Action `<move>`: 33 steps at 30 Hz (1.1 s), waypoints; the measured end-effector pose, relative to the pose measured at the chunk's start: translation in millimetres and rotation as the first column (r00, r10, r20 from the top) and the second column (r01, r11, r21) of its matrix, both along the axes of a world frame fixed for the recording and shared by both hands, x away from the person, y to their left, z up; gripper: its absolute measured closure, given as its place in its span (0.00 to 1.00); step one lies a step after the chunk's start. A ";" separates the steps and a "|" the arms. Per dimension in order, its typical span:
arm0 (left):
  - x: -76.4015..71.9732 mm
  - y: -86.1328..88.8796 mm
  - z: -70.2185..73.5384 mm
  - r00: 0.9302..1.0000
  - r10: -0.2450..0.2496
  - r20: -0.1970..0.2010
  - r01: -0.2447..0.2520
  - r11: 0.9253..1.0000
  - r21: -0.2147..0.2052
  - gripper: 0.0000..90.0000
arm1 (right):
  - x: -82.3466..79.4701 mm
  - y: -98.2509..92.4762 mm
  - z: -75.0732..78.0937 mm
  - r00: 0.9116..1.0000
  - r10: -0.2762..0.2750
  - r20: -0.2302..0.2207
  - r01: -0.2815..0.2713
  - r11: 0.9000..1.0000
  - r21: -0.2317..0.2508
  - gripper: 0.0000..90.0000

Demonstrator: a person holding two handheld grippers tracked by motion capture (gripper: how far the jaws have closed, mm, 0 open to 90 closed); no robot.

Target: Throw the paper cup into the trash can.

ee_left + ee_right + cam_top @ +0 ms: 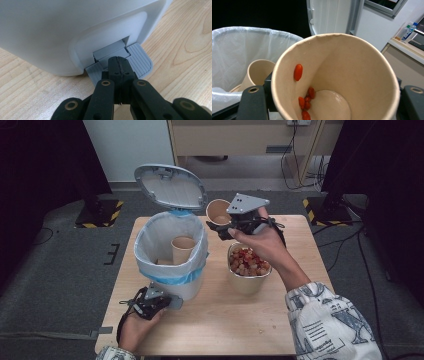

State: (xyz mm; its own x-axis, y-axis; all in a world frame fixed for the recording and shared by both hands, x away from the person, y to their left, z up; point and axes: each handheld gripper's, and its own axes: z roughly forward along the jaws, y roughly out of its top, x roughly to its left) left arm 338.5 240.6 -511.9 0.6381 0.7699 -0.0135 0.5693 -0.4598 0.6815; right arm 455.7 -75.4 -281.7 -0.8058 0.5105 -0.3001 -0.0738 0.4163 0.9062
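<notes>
The pedal (140,61) is pressed by the closed left gripper (119,65), keeping the bin lid (171,186) raised; a paper cup (337,77) is clamped in the right gripper (226,226), tilted binward.

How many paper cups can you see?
2: one paper cup held by the right hand-held gripper beside the bin, one cup inside the bin. More may hide under it.

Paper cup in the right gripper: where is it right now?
In the high view the paper cup is held tilted in the right gripper, just right of the open bin and behind the bowl of snacks.
</notes>
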 end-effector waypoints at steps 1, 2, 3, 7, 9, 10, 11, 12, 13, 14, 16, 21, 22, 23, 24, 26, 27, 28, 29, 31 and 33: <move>0.0 0.0 0.0 1.000 0.000 0.000 0.000 1.000 0.000 1.00 | 0.4 1.1 0.1 1.000 0.001 -0.001 -0.001 1.000 0.001 0.31; 0.1 0.1 0.0 1.000 0.000 0.000 0.000 1.000 -0.001 1.00 | 0.5 2.2 0.4 1.000 0.002 -0.002 -0.002 1.000 0.003 0.31; 0.1 0.2 0.0 1.000 0.000 -0.001 0.000 1.000 -0.002 1.00 | 0.7 3.6 1.0 1.000 0.003 -0.005 -0.003 1.000 0.009 0.31; 0.0 0.1 0.0 1.000 0.000 0.000 0.000 1.000 -0.001 1.00 | 1.6 9.5 3.0 1.000 0.010 -0.020 -0.010 1.000 0.026 0.31; 0.1 0.2 0.0 1.000 0.001 -0.001 -0.001 1.000 -0.003 1.00 | 1.4 13.8 4.2 1.000 0.020 -0.022 -0.019 0.999 0.028 0.31; 0.1 0.2 -0.1 1.000 0.001 -0.001 -0.001 1.000 -0.003 1.00 | 0.9 16.0 5.0 0.999 0.022 -0.024 -0.021 0.999 0.031 0.31; 0.1 0.2 -0.1 1.000 0.001 -0.001 -0.001 1.000 -0.003 1.00 | 0.5 18.5 6.1 0.999 0.027 -0.023 -0.026 0.999 0.036 0.31; 0.1 0.2 -0.1 1.000 0.000 -0.001 0.000 1.000 -0.003 1.00 | 0.3 19.8 6.7 0.999 0.030 -0.023 -0.029 0.999 0.037 0.31; 0.1 0.3 -0.1 1.000 0.000 0.000 0.000 1.000 -0.003 1.00 | 0.1 21.4 7.5 0.999 0.032 -0.023 -0.031 0.999 0.039 0.31; 0.0 0.3 0.0 1.000 -0.001 0.000 0.001 1.000 -0.001 1.00 | -0.1 23.1 8.4 0.999 0.033 -0.023 -0.032 0.999 0.042 0.31; 0.1 0.2 0.0 1.000 0.000 0.000 0.000 1.000 -0.001 1.00 | -0.1 25.2 9.2 0.999 0.036 -0.028 -0.035 0.998 0.049 0.31; 0.1 0.2 0.0 1.000 -0.001 -0.001 0.001 1.000 -0.002 1.00 | 1.7 31.5 8.8 0.998 0.042 -0.045 -0.039 0.998 0.050 0.31; 0.1 0.2 0.0 1.000 0.000 -0.001 0.000 1.000 -0.002 1.00 | 1.7 33.1 8.7 0.998 0.044 -0.046 -0.042 0.998 0.052 0.31; 0.1 0.2 0.0 1.000 0.000 -0.001 0.000 1.000 -0.002 1.00 | 1.7 33.1 8.7 0.998 0.044 -0.046 -0.042 0.998 0.052 0.31; 0.1 0.2 0.0 1.000 0.000 -0.001 0.000 1.000 -0.002 1.00 | 1.7 37.0 8.6 0.998 0.054 -0.045 -0.051 0.997 0.056 0.30; 0.1 0.2 0.0 1.000 0.000 -0.001 0.000 1.000 -0.003 1.00 | 1.3 40.1 8.7 0.997 0.057 -0.045 -0.055 0.997 0.056 0.30; 0.1 0.2 0.0 1.000 0.000 -0.002 0.000 1.000 -0.003 1.00 | 1.0 42.6 8.9 0.997 0.063 -0.051 -0.060 0.996 0.059 0.31; 0.1 0.3 0.1 1.000 0.000 -0.002 0.000 1.000 -0.002 1.00 | 1.0 44.1 9.2 0.997 0.066 -0.051 -0.063 0.996 0.060 0.30; 0.1 0.3 0.0 1.000 0.001 -0.002 -0.001 1.000 -0.004 1.00 | 0.9 46.7 9.6 0.997 0.067 -0.049 -0.064 0.996 0.059 0.30; 0.2 0.4 -0.1 1.000 0.001 -0.002 -0.001 1.000 -0.006 1.00 | 0.8 49.9 9.9 0.996 0.073 -0.051 -0.070 0.995 0.065 0.31; 0.2 0.4 -0.1 1.000 0.001 -0.002 -0.001 1.000 -0.006 1.00 | 1.2 53.1 9.7 0.996 0.076 -0.054 -0.072 0.995 0.071 0.30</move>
